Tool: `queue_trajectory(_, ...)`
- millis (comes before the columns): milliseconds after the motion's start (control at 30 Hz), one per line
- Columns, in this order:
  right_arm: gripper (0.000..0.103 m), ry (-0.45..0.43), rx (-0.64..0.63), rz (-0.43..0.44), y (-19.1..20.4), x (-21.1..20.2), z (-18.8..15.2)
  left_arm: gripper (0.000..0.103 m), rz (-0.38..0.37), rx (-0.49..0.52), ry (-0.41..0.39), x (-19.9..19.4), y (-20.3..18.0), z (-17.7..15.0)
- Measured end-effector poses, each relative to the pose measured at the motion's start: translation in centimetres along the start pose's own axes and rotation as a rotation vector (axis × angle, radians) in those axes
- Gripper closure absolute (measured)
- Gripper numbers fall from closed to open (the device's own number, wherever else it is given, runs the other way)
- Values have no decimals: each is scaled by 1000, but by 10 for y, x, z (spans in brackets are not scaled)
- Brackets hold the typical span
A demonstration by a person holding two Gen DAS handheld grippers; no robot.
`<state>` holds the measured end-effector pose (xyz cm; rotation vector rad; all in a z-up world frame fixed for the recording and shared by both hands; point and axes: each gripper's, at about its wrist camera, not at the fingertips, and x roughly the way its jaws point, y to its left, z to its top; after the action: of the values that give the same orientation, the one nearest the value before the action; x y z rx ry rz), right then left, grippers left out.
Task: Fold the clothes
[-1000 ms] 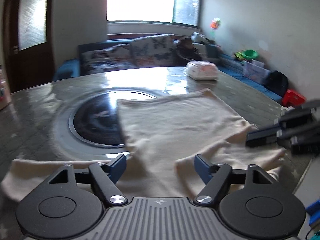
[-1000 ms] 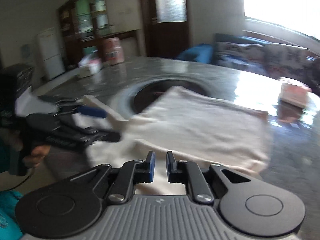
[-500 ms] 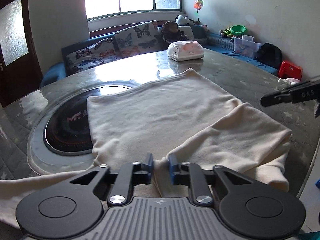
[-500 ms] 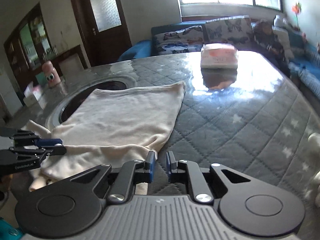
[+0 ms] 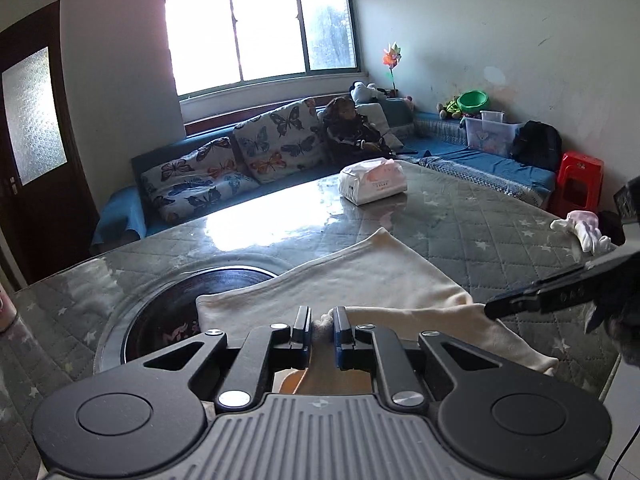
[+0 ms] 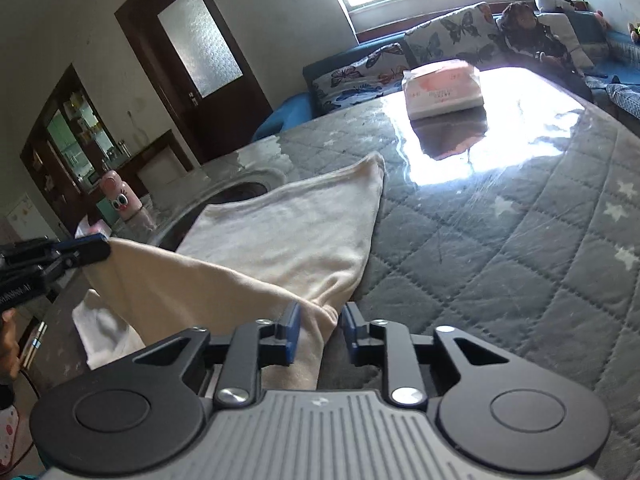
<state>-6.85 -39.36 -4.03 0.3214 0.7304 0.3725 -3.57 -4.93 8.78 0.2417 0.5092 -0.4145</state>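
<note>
A: Any writing you can actually read?

B: Very little. The dark round hob [image 5: 168, 320] set into the surface has pale lettering on its near part; it seems to begin with an "M", and the rest is cut off.

A: The tissue pack [image 6: 442, 90] at the far end?

B: It has printed lines on its pink and white wrapper, too small and blurred to read in either view.

A: And the grippers?

B: The left gripper [image 6: 94, 250], at the left edge of the right wrist view, has white lettering along its side, sideways and partly cropped, not legible. The right gripper [image 5: 496, 309], in the left wrist view, shows faint marks, also unreadable.
</note>
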Motion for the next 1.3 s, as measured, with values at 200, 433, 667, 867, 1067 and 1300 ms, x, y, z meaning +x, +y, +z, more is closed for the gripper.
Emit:
queue_trajectory(200, 79, -7, 64, 29, -4, 9, -7, 91, 0, -24, 19, -1, 4, -1)
queue_trajectory(433, 100, -55, -20, -72, 12, -2, -8, 91, -10, -65, 84, 12, 9, -15)
queue_trajectory(667, 100, -47, -48, -176, 9, 0, -11, 82, 16, -76, 207, 48, 7, -46)
queue_trajectory(867, 95, -45, -200, -102, 35, -16, -11, 59, 64, -117, 198, 45, 19, -50)
queue_trajectory(1067, 92, 33, -332, -43, 60, -11, -26, 60, 69, -169, 157, 32, 34, -42)
queue_trajectory(1300, 85, 97, -546, 69, 104, 9, -32, 57, -10, -145, 165, 23, 29, -50)
